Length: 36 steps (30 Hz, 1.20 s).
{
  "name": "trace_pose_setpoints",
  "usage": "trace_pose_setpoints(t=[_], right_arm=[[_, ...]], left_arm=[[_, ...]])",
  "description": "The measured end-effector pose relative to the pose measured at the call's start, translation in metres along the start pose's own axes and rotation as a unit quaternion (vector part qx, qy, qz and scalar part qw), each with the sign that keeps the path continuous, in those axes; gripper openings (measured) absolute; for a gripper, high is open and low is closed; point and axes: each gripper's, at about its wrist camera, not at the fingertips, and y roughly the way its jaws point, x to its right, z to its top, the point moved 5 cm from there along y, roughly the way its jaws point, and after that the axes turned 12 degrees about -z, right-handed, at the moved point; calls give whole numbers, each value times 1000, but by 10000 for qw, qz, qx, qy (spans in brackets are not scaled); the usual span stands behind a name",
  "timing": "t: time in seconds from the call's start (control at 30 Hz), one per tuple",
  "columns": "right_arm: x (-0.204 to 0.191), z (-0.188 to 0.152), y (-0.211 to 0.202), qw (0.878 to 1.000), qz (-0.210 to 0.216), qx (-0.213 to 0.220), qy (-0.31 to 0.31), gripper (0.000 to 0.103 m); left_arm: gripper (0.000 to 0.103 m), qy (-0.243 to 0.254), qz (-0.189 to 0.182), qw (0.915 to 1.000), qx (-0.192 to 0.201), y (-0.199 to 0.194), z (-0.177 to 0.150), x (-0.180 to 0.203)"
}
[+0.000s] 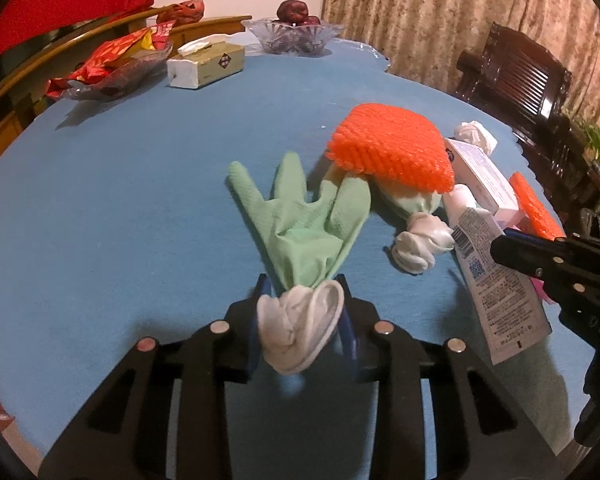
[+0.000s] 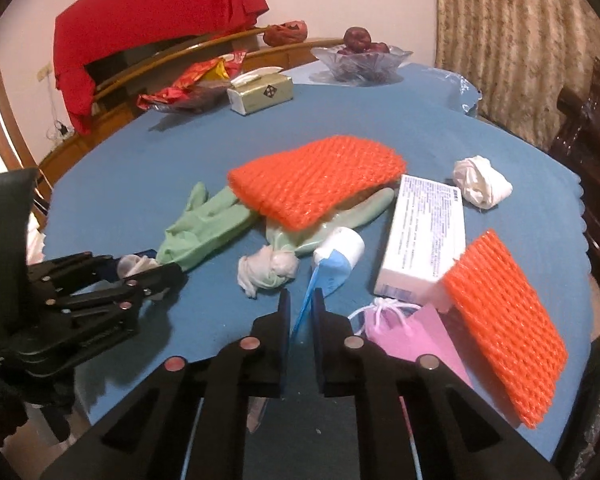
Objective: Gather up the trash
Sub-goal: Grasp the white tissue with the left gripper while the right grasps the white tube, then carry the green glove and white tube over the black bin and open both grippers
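Left gripper (image 1: pixel 302 312), lower centre of its view: clamped on the white rolled cuff of a pale green rubber glove (image 1: pixel 300 216), fingers splayed on the blue table (image 1: pixel 120 200). Right gripper (image 2: pixel 301 312), lower centre: pinching the flat crimped end of a white-capped blue tube (image 2: pixel 332 260).

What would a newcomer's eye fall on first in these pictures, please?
Most likely the bright orange foam net in the middle of the blue table, lying over one green rubber glove. Next, the left tongs shut on the white cuff of another green glove, and the right tongs shut on the flat end of a white and blue tube. A second orange net lies at the right edge.
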Motion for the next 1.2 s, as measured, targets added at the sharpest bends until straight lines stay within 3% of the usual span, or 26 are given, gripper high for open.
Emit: trace_pose_setpoints(t=[0.07,0.17,0.3,0.37,0.4,0.47,1.2], right_arm=[[-1,1,4,10000,-3,-27,58,13],[0,-3,13,9995,-185,-223,98,13],[2,-8,20,9988,-260,-408,107,12],[1,-9,20,9989,-180,-423,112,8],[0,-8,19,9989,-129,-433,147,7],[0,-7,15,9990,-127,-393,154,4],[32,6,-74,9987,-206,335,330,2]], left_arm=[[32,2,-5,10000,-16,1,0,-3],[42,-14,11,10000,-48,5,0,-4],[43,-131,11,9999,-50,10,1,-8],[41,-129,18,9999,-47,13,1,-8],[34,-90,6,9999,-47,13,2,-7],[29,-66,-43,10000,-45,12,2,-3],[28,179,-314,9980,525,-66,17,55]])
